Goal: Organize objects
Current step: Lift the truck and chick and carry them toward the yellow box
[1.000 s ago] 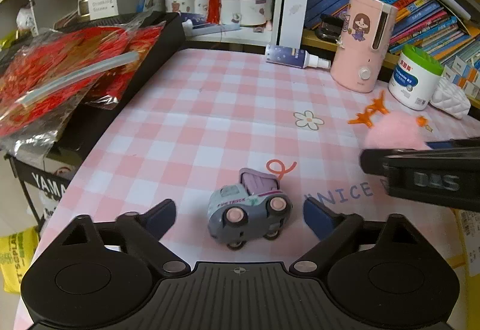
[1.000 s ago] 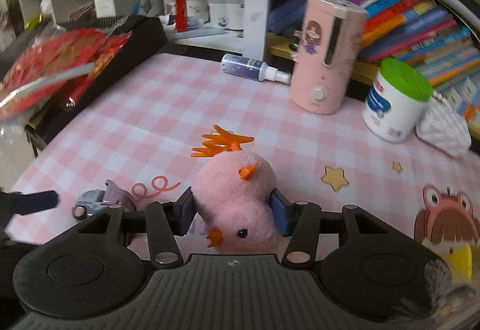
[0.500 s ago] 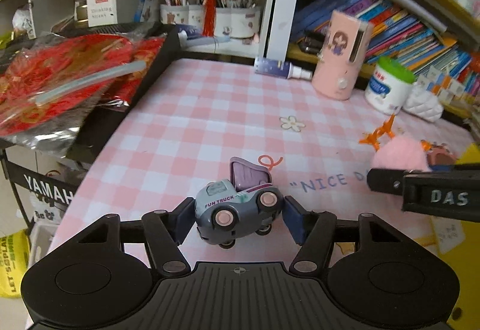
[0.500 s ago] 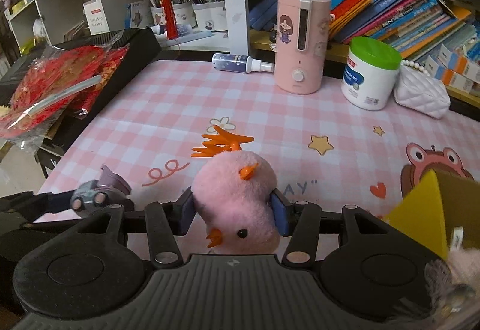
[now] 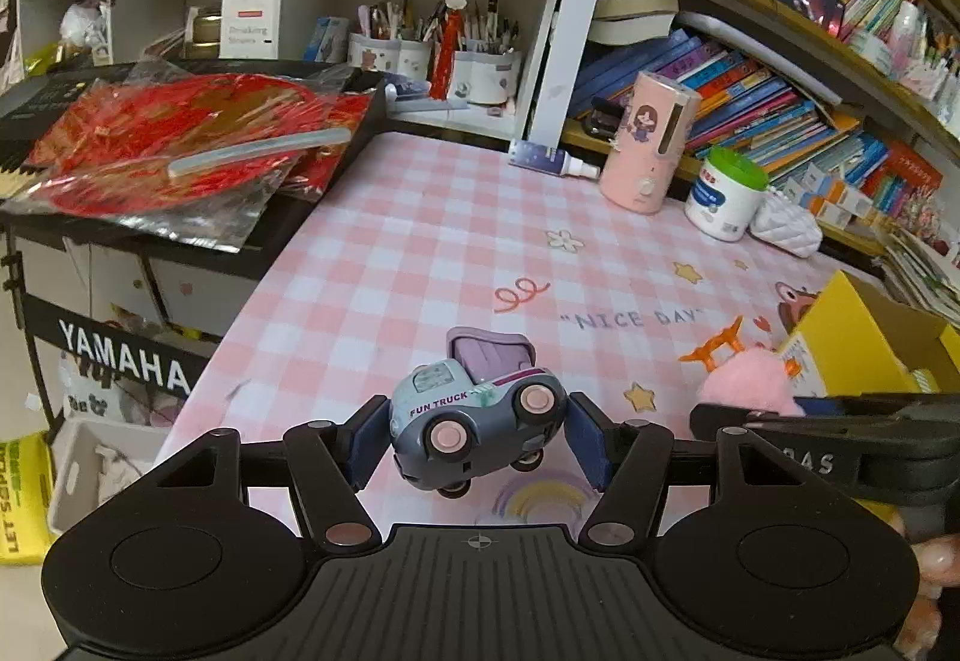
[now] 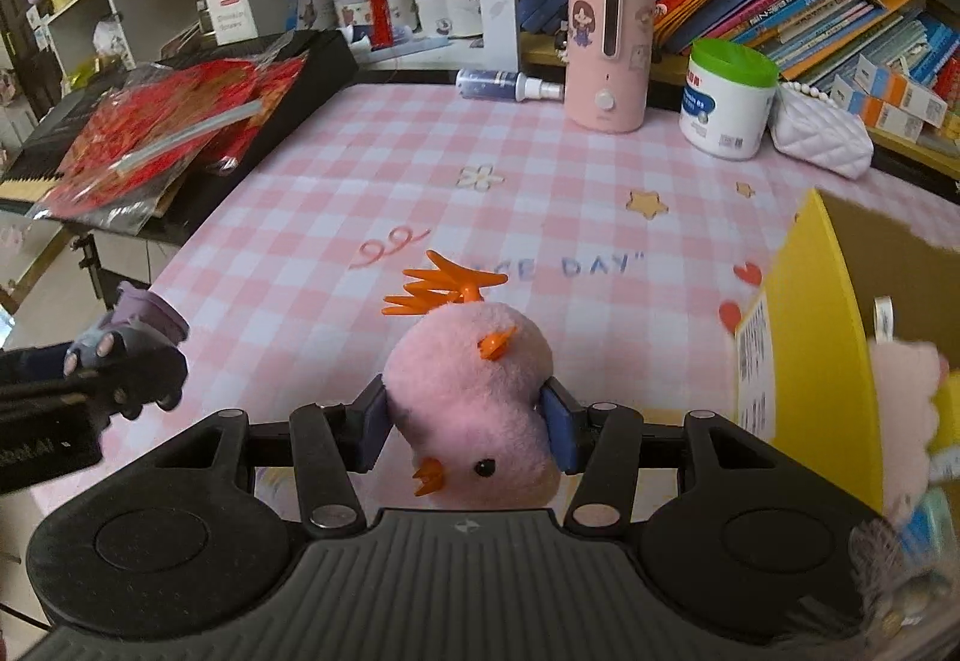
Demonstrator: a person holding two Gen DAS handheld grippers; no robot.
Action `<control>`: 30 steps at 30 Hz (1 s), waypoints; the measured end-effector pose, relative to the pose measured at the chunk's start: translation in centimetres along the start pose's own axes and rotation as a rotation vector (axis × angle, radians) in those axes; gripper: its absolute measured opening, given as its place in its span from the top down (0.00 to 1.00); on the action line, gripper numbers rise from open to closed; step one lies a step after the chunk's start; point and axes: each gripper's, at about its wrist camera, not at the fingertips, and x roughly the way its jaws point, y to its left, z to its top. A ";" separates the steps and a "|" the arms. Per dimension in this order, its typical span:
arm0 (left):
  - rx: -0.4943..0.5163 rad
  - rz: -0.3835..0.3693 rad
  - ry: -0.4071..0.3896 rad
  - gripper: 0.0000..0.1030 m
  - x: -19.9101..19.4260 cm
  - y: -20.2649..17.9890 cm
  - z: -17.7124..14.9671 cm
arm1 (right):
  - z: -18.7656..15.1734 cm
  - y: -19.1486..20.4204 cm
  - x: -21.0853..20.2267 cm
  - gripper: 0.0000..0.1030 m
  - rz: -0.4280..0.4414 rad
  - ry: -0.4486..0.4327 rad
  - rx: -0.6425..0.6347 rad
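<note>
Left wrist view: the left gripper point(image 5: 477, 436) is clamped half-wide on a grey-blue toy truck point(image 5: 474, 415) with pink wheels, a lilac bed and "FUN TRUCK" on its side. It hangs clear of the pink checked surface point(image 5: 420, 241), long axis across the jaws, nose to the left, side facing the camera. A second ago it stood on the surface between open jaws. The right gripper point(image 6: 468, 430) squeezes a pink plush chick point(image 6: 474, 409) with orange beak and feet, upside down, now beside a yellow box point(image 6: 804, 337) that was then out of sight.
</note>
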 end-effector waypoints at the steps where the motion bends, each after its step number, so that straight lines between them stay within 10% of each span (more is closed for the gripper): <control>1: -0.003 -0.003 -0.002 0.40 -0.5 0.1 -0.4 | -0.5 0.3 -0.4 0.53 0.000 -0.001 -0.001; 30: 0.061 -0.082 0.020 0.40 -11.4 1.5 -10.7 | -13.8 5.6 -10.5 0.52 -0.071 -0.004 0.055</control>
